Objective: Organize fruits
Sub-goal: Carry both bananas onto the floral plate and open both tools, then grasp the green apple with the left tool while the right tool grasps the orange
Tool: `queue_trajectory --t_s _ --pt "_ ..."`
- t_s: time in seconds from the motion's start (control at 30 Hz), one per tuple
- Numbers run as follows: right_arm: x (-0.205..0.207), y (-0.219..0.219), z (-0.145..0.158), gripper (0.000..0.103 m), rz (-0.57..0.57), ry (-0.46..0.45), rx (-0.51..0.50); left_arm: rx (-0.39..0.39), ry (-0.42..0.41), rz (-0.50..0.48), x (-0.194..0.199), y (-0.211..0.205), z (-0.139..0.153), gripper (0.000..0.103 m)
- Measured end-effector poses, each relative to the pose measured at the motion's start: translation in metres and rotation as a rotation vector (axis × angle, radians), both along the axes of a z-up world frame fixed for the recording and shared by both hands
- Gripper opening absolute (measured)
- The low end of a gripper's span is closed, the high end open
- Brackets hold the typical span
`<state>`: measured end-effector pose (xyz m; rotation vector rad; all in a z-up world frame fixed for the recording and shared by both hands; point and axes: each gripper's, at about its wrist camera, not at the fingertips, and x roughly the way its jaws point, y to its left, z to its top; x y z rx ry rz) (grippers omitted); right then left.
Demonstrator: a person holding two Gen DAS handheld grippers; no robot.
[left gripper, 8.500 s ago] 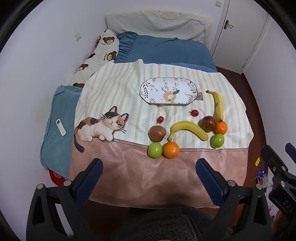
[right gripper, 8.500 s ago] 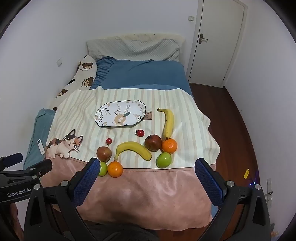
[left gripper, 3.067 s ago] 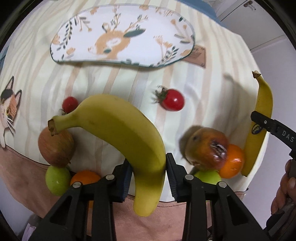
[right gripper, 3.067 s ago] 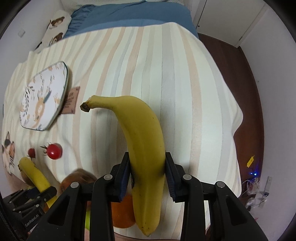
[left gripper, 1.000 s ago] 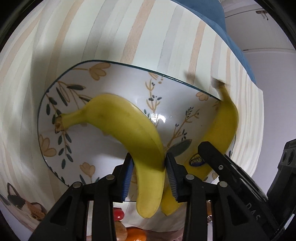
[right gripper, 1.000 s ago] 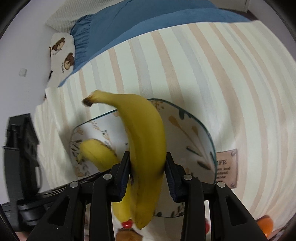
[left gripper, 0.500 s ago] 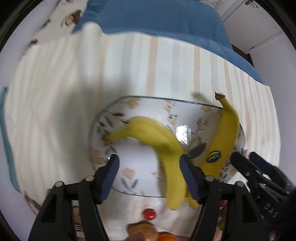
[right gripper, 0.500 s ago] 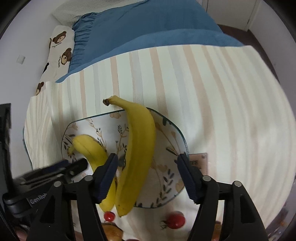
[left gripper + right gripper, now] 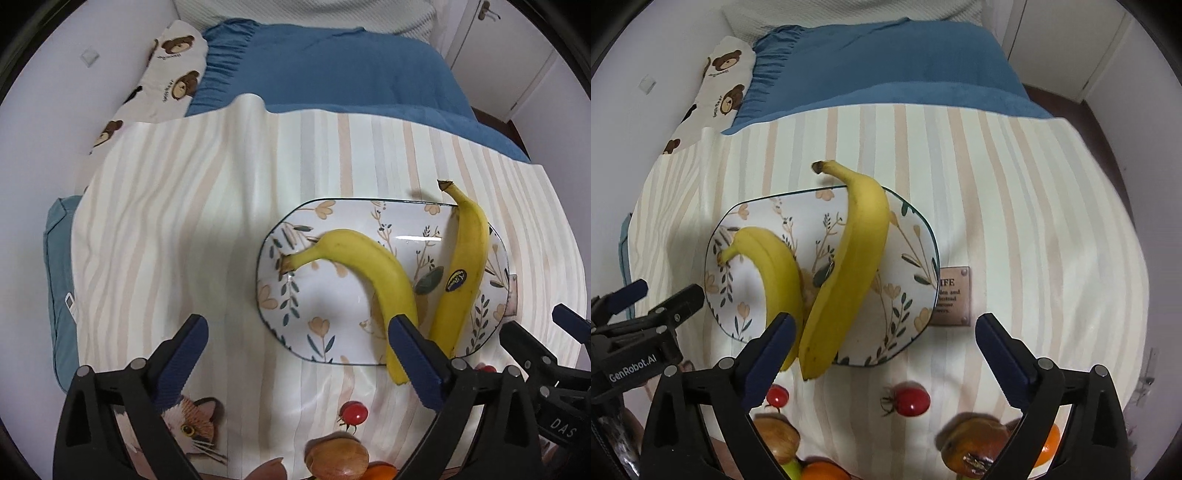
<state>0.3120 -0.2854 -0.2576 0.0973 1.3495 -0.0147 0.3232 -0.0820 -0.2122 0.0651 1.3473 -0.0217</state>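
Plate: oval, flower pattern, lying on the striped cloth over the bed
Curved banana: on the plate, stem toward its left end, tip hanging over the near rim
Straight banana: on the plate's right part, long axis running away from the camera, stem past the far rim, sticker showing
Left gripper: fingers spread wide, holding nothing, pulled clear of the plate
Right gripper: fingers spread wide, holding nothing, just short of the plate's near rim
Fruit not yet placed: two small red tomatoes, brown fruit, oranges and something green, all on the cloth between plate and grippers
Key relation: remaining fruit lies below and nearer than both sets of fingers; the larger tomato sits almost centred under the right gripper, the smaller tomato under the left
Judgement: bananas done; each gripper likely drops to its nearest tomato
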Motion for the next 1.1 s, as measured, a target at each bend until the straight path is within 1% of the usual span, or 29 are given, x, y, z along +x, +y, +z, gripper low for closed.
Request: queue_trajectory --t_s 0.1,0.17,0.43,0.57,0.7,0.9,1.0,1.1 --pt "-0.013 0.004 0.014 0.1 0.008 -0.04 -0.011 -0.022 -0.035 0.014 -0.013 0.005 0.016 0.1" --pt "-0.022 0.009 0.024 0.1 0.006 -0.067 -0.017 -0.021 -0.059 0.012 -0.024 0.006 0.029 0.1" --pt "-0.066 0.015 0.08 0.1 0.012 -0.182 -0.024 -0.017 -0.197 -0.016 -0.072 0.008 0.076 0.1" --pt "-0.096 0.021 0.112 0.1 0.028 -0.254 -0.046 -0.027 -0.237 -0.026 -0.094 0.01 0.096 0.1" --pt "-0.123 0.024 0.134 0.1 0.035 -0.301 -0.054 -0.029 -0.285 -0.038 -0.12 0.01 0.118 0.1" --pt "-0.162 0.022 0.168 0.1 0.024 -0.375 -0.038 -0.05 -0.339 -0.052 -0.157 0.012 0.147 0.1" --pt "-0.179 0.021 0.183 0.1 0.02 -0.401 -0.03 -0.055 -0.368 -0.052 -0.17 0.012 0.159 0.1" --pt "-0.193 0.02 0.194 0.1 0.014 -0.418 -0.012 -0.068 -0.378 -0.05 -0.179 0.013 0.165 0.1"
